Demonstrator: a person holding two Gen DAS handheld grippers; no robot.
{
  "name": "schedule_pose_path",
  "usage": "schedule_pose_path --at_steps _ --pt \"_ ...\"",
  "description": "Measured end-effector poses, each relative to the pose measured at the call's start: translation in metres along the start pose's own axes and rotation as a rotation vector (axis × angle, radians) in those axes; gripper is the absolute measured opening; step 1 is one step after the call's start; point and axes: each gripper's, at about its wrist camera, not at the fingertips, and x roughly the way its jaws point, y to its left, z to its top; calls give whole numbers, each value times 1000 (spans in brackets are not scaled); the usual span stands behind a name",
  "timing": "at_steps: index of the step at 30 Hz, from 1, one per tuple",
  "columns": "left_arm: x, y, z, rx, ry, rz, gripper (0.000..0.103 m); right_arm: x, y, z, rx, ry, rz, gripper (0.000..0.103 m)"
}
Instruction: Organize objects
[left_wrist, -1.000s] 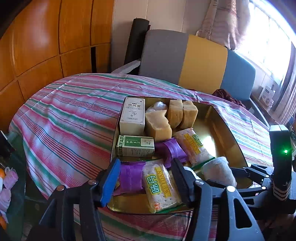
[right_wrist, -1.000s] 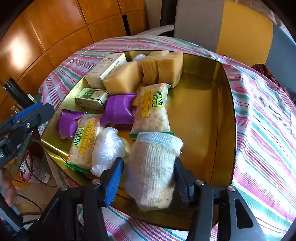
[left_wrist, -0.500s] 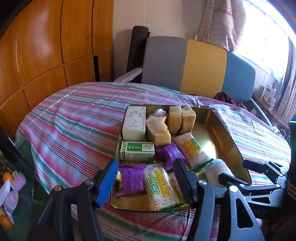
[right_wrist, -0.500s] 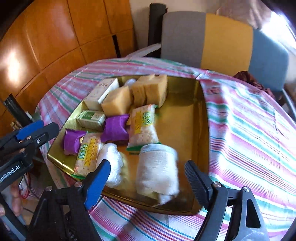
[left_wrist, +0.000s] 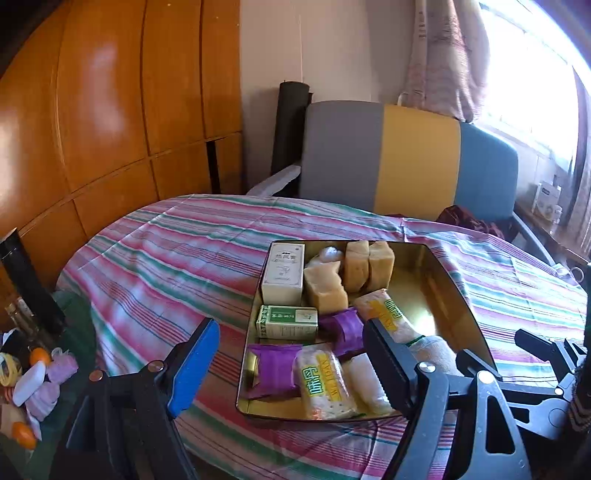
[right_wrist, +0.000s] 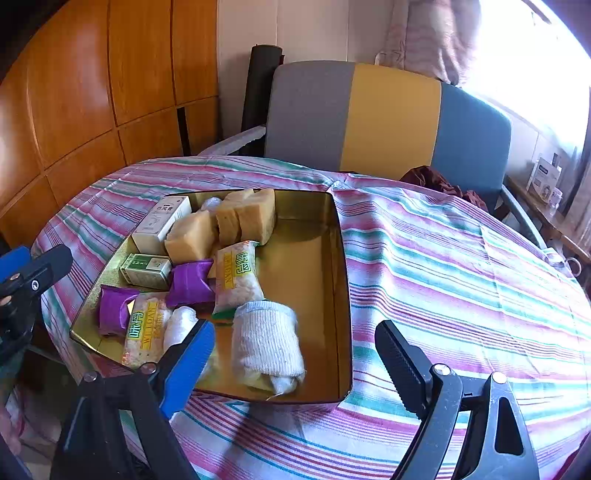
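Note:
A gold tray sits on a striped tablecloth. It holds a rolled white towel, cracker packets, purple packets, a green box, a white box and tan sponge blocks. My right gripper hangs above the tray's near edge, jaws opening, the towel lying free below. My left gripper hovers at the tray's near left corner, jaws opening, nothing between them.
A grey, yellow and blue chair stands behind the table. Wooden panels line the left wall. A lower table at the left holds small items. A dark red cloth lies on the chair seat.
My right gripper let go of the towel, which now lies in the tray. Both grippers opened wider and pulled back and up from the tray.

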Motion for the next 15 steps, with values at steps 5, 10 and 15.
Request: schedule_pose_path --at_steps 5,10,15 --pt "4 5 -3 -22 29 -17 76 -2 4 0 -2 -8 7 89" --pt "4 5 -7 -22 23 -34 73 -4 8 1 -9 -17 11 89" --pt "4 7 -8 -36 11 -51 73 -4 14 3 -19 -17 17 89"
